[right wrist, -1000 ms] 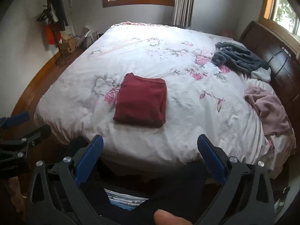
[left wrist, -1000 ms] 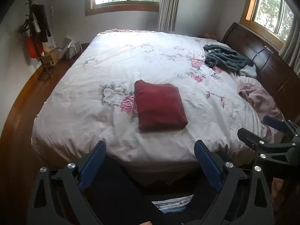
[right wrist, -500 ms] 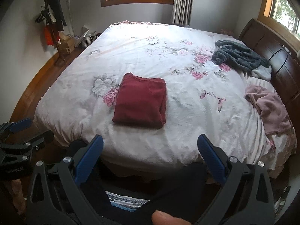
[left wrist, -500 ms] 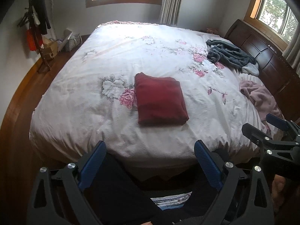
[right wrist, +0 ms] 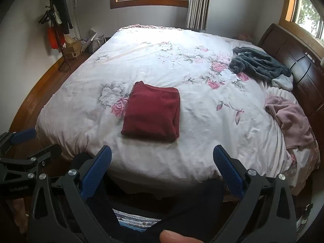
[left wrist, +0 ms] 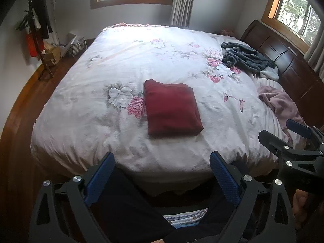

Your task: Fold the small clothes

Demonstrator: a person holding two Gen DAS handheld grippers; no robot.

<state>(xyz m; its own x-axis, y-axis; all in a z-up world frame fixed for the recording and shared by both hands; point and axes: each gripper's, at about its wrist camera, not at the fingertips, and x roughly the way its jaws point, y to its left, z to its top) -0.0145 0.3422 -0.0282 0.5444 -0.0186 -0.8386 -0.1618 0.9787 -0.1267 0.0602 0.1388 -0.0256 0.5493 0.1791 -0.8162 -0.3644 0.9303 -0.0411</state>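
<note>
The dark red knitted garment (left wrist: 172,109), folded into a flat rectangle, lies mid-bed on the white floral quilt (left wrist: 113,64). At two o'clock we see a crumpled grey fleece (left wrist: 247,59); at three, a pink garment (left wrist: 281,105). Left claw (left wrist: 162,174) and right claw (right wrist: 162,168) hang spread, empty. Dragging either unfolded piece across could, we judge, disturb the finished fold.

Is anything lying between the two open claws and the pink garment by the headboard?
Nothing visible does. The pink garment lies crumpled on bare bedspread; the folded red garment sits off to its left, clear of the right claw.
</note>
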